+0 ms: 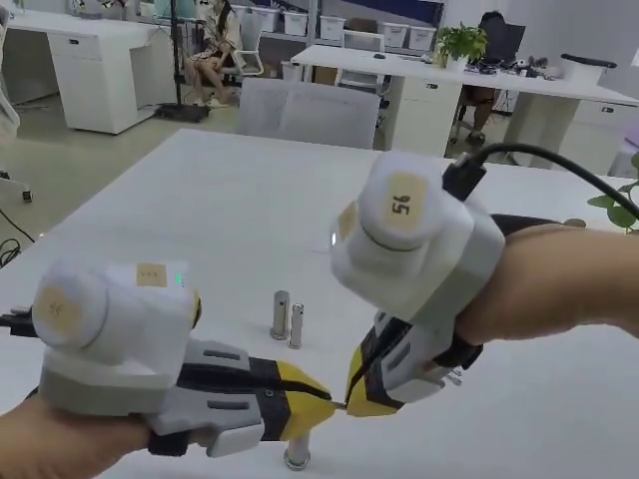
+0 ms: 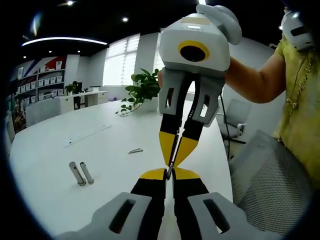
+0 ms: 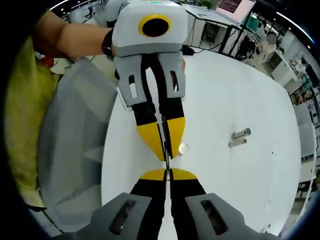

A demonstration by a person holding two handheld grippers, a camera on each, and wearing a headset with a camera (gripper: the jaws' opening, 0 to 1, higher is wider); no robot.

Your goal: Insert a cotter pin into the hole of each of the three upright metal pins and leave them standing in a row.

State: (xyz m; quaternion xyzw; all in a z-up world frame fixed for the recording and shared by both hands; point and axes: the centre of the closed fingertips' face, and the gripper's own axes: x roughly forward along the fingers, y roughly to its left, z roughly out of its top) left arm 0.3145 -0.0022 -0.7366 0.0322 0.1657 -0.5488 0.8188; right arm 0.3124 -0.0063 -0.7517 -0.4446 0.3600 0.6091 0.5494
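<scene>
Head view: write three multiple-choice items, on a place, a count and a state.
1. Where is the lone silver cylindrical metal pin? A touching the others; B just below the gripper tips; C at the far edge.
2. How many pins stand on the white table? A three; B one; C six.
3. The left hand-held gripper and right hand-held gripper are: A wide open; B laid down; C shut, tip to tip.
B: it stands under the tips. A: the pair of pins plus it. C: yellow tips closed, meeting.
</scene>
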